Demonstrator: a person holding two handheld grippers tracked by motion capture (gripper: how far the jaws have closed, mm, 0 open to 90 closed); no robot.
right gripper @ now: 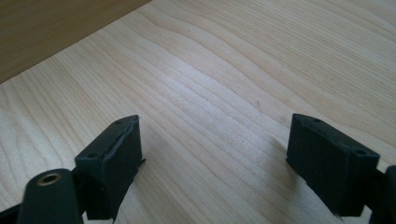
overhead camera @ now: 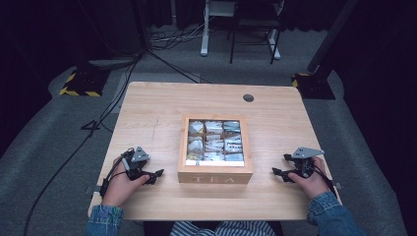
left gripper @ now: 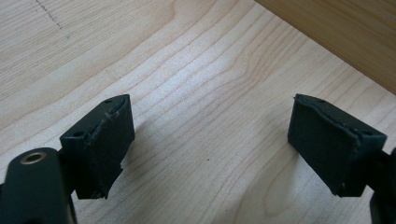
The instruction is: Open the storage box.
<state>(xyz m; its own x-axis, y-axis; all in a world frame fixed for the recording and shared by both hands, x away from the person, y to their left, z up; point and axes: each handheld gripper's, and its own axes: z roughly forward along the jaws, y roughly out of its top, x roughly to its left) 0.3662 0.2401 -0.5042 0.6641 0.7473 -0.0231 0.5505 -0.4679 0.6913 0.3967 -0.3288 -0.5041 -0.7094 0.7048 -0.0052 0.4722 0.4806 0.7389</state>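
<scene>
And here we are at a light wooden counter (overhead camera: 147, 113), with a wooden tea box (overhead camera: 215, 174) sitting in the middle, toward the near edge, the word TEA on its near wall. Its top shows a grid of compartments packed with tea bag packets (overhead camera: 214, 140) in pale wrappers. On the left, the left gripper (overhead camera: 156, 175) rests low on the counter just beside the box's near left corner, jaws pointing toward the box and apart from it. From the left gripper view the two black pads (left gripper: 109, 140) stand wide open with only bare wood grain between them, and the box's side wall crosses the far right corner. Over on the right, the right gripper (overhead camera: 276, 172) mirrors it, low on the counter near the box's near right corner, not touching it. The right gripper view has its pads (right gripper: 119, 163) spread wide too, nothing between them, with the box's wall in the far left corner. Denim sleeves (overhead camera: 329, 211) come in from the near edge.
</scene>
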